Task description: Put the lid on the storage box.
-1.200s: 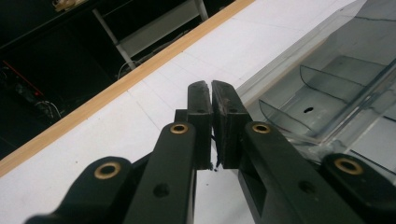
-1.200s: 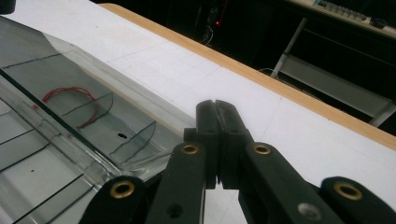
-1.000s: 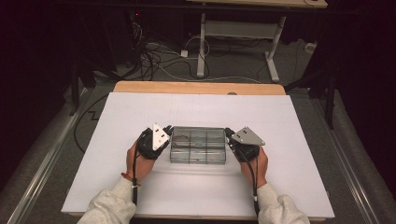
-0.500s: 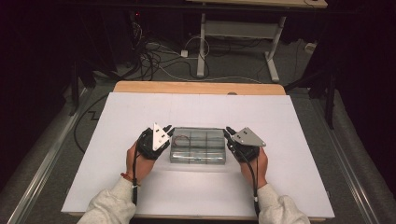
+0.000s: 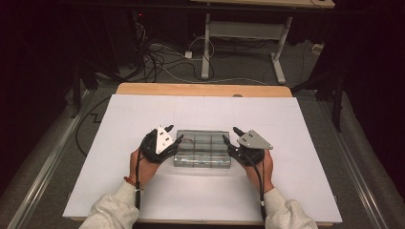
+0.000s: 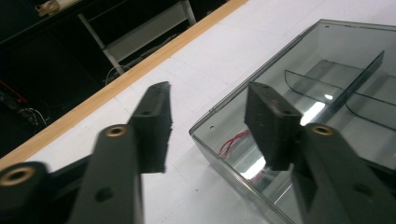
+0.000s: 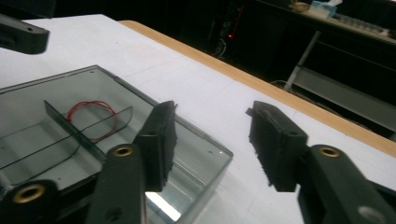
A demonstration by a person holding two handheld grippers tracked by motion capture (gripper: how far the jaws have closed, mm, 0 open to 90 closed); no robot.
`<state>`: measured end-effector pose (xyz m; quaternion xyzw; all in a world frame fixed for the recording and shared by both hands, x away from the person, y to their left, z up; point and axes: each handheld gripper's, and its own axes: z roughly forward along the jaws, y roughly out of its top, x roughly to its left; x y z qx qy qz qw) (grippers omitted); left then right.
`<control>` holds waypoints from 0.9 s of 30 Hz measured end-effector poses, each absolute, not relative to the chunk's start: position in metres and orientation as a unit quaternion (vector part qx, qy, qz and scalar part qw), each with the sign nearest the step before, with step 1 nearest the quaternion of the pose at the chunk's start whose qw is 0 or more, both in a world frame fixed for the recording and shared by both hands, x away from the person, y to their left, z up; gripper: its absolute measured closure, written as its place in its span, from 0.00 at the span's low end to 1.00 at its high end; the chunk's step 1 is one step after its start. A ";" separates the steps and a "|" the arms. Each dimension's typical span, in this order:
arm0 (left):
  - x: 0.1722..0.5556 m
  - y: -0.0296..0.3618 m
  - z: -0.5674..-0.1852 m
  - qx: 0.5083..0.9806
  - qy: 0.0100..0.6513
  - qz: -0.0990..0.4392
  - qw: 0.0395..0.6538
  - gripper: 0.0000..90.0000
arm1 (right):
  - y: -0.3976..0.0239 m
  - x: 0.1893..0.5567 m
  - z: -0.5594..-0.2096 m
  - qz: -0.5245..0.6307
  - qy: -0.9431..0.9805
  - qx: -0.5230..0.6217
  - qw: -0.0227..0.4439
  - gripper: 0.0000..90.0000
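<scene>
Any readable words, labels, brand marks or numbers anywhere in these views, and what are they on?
None: no legible text on the clear divided box, the white table sheet or the grey plates on either gripper.
Blue-and-white box on the far shelf: too blurred to read.

A clear plastic compartment box (image 5: 202,148) sits at the middle of a white-covered table (image 5: 296,124), nearer the person's edge than the far wooden edge strip (image 5: 203,89). The left gripper (image 5: 173,142) stands at the box's left end and the right gripper (image 5: 230,138) at its right end, each straddling an end wall, one jaw inside the box and one outside. A thin red wire loop (image 7: 91,112) lies in a compartment at the left end. Beyond the table, a metal-framed bench (image 5: 243,33) stands on the floor behind loose cables (image 5: 157,57).
</scene>
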<state>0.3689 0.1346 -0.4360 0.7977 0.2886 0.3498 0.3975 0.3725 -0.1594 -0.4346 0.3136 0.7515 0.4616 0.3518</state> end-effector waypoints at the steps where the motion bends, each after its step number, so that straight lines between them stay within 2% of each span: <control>1: 0.369 0.135 -0.436 0.799 0.287 0.346 0.399 0.47 | -0.158 0.372 -0.435 0.459 0.752 0.313 0.355 0.51; 5: 0.369 0.134 -0.436 0.799 0.288 0.344 0.401 0.34 | -0.157 0.373 -0.436 0.464 0.755 0.310 0.345 0.42; 9: 0.369 0.134 -0.437 0.797 0.293 0.342 0.403 0.25 | -0.155 0.374 -0.436 0.473 0.754 0.306 0.338 0.32; 18: 0.364 0.134 -0.434 0.800 0.278 0.336 0.413 0.25 | -0.156 0.370 -0.431 0.480 0.744 0.311 0.347 0.18; 27: 0.357 0.135 -0.429 0.801 0.260 0.332 0.426 0.25 | -0.162 0.364 -0.424 0.488 0.739 0.312 0.344 0.18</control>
